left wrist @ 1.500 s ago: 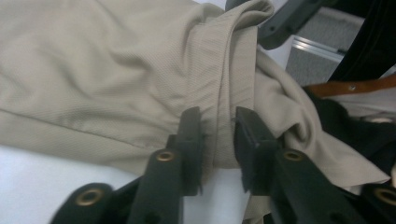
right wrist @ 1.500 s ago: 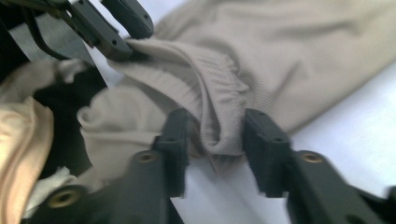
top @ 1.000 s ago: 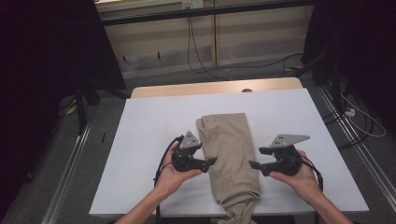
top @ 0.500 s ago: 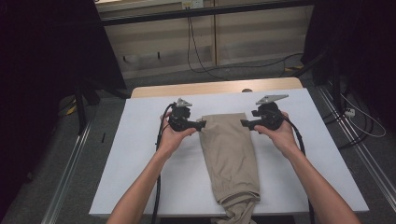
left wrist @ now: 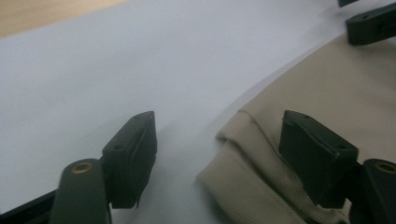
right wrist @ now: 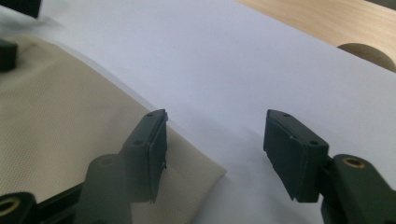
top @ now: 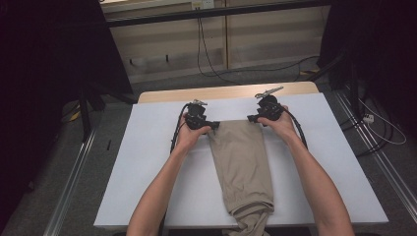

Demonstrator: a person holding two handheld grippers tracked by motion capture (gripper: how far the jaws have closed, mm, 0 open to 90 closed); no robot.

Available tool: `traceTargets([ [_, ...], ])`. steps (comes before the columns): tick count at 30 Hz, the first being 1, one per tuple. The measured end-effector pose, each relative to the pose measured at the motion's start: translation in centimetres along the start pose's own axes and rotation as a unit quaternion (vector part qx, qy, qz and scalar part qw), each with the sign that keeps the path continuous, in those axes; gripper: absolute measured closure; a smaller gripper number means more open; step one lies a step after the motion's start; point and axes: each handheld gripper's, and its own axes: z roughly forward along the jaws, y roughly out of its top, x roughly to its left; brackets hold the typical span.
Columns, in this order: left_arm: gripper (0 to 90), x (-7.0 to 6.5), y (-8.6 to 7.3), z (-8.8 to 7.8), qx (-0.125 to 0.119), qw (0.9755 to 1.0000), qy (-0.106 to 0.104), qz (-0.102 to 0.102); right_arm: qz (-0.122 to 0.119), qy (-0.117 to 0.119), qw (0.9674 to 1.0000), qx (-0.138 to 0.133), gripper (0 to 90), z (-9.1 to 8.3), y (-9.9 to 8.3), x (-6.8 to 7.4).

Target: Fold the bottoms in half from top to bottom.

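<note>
The folded beige garment (top: 243, 167), soft and limp (likely to sag), is laid mid-surface toward the near edge; its far corners are straddled, ungripped, by wide-open jaws of the left gripper (left wrist: 219, 158) and right gripper (right wrist: 215, 156).

A plain beige folded cloth garment (top: 243, 167), its weave finely textured and unpatterned, lies on a white sheet-covered table (top: 147, 162) whose far edge shows a strip of pale, light-grained wood (top: 162, 95). Two matte black two-jaw grippers, left (top: 214, 125) and right (top: 250, 118), carry brass-coloured rivets. Black cables (top: 206, 44) cross the grey floor (top: 113, 118) beyond, against tan wall panels (top: 167, 34).
</note>
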Motion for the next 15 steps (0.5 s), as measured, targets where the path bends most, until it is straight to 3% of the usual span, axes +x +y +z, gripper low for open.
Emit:
traceTargets([
  [2,21.1,-0.2,-0.1,0.2,-0.002,1.0000,0.000,0.002,0.001,0.003,1.0000,0.001,37.8,0.2,-0.1,0.0],
  [6,21.5,-0.4,-0.2,0.2,-0.001,1.0000,0.004,0.007,-0.003,0.017,0.9998,0.011,38.2,0.7,-0.5,0.4],
  [7,21.3,-0.6,-0.2,0.3,-0.001,0.9999,0.008,0.012,-0.006,0.025,0.9996,0.014,39.7,0.6,-0.5,0.5],
  [8,21.5,-0.9,-0.3,0.3,0.007,0.9994,0.017,0.029,-0.011,0.028,0.9994,0.016,41.8,0.6,-0.5,0.6],
  [9,24.0,-1.2,-0.3,0.3,0.012,0.9984,0.023,0.050,-0.022,0.031,0.9991,0.020,43.8,0.5,-0.6,0.9],
  [12,37.6,-1.7,-0.5,0.1,0.008,0.9991,0.007,0.041,-0.027,0.051,0.9981,0.023,46.4,0.3,-0.7,1.1],
  [15,52.6,-2.0,-0.8,-0.3,0.007,0.9988,-0.014,0.046,-0.026,0.067,0.9967,0.038,52.0,0.0,-0.7,1.2],
])
